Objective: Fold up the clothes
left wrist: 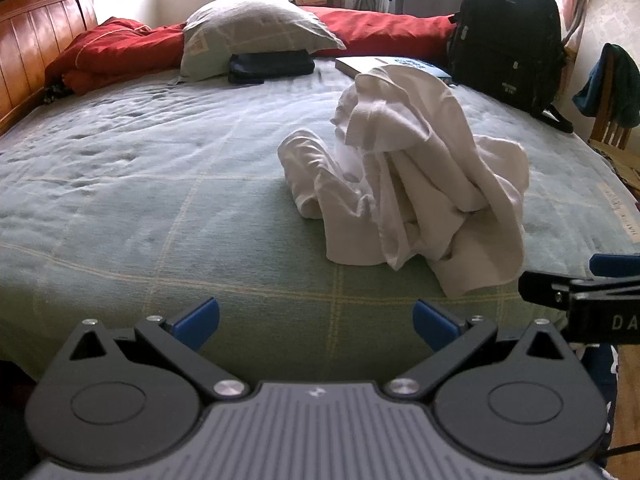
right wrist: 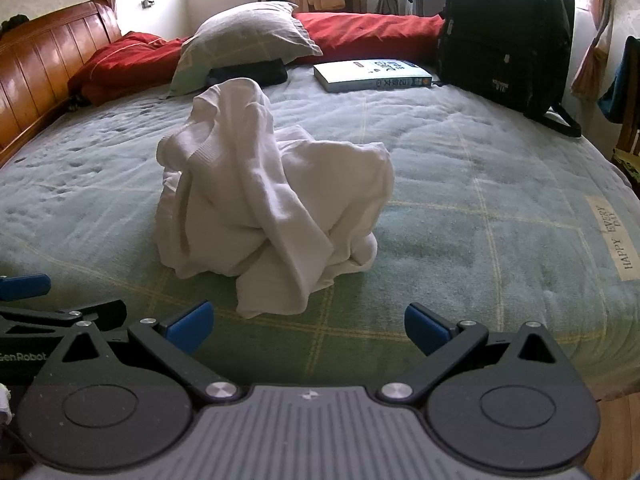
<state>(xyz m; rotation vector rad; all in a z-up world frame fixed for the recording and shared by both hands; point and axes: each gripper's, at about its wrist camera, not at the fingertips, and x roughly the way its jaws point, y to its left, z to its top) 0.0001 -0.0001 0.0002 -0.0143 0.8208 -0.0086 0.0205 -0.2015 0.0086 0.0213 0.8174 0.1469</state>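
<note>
Crumpled white cotton garment [right wrist: 264, 200] heaped on green checked bedsheet [left wrist: 160, 208], beyond both empty wide-open grippers, nearer right gripper [right wrist: 308, 326] than left gripper [left wrist: 316, 322].

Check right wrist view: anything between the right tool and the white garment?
Nothing: only bare green checked bedspread lies between the open right tool and the crumpled white garment.
</note>
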